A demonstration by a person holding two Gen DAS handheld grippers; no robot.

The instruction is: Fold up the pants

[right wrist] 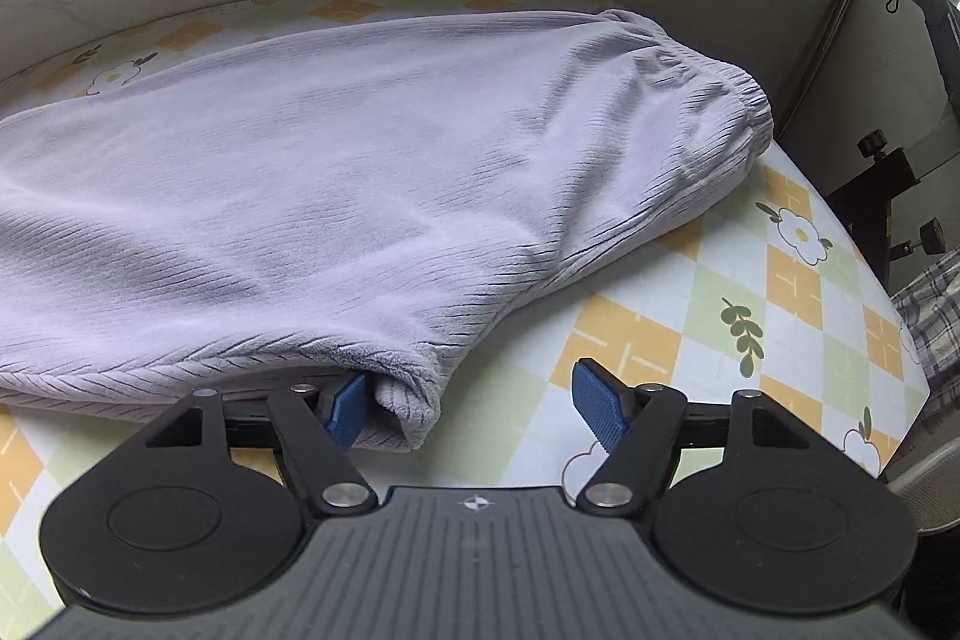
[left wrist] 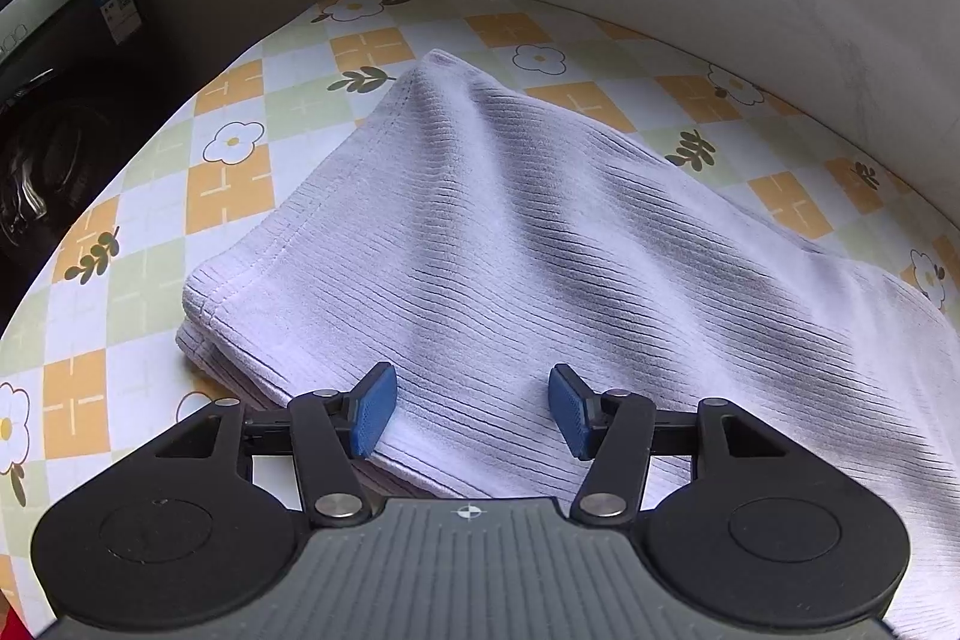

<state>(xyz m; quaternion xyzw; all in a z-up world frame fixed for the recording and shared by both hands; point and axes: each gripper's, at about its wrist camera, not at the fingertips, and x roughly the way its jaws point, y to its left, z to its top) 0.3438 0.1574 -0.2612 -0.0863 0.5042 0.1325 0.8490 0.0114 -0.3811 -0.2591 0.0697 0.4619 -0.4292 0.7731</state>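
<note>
The pants (right wrist: 336, 172) are laid doubled on the checked tablecloth (right wrist: 660, 340), spanned by the unclenched left gripper (left wrist: 473, 409), while only a corner is reached by the released right gripper (right wrist: 468, 412), so a single layer may be pinched and the fold skewed.

The pants (right wrist: 336, 172), pale lilac ribbed fleece with a gathered elastic waistband, lie folded lengthwise and flat on the table, hems stacked at one end, waistband at the other, cloth softly rumpled.
</note>
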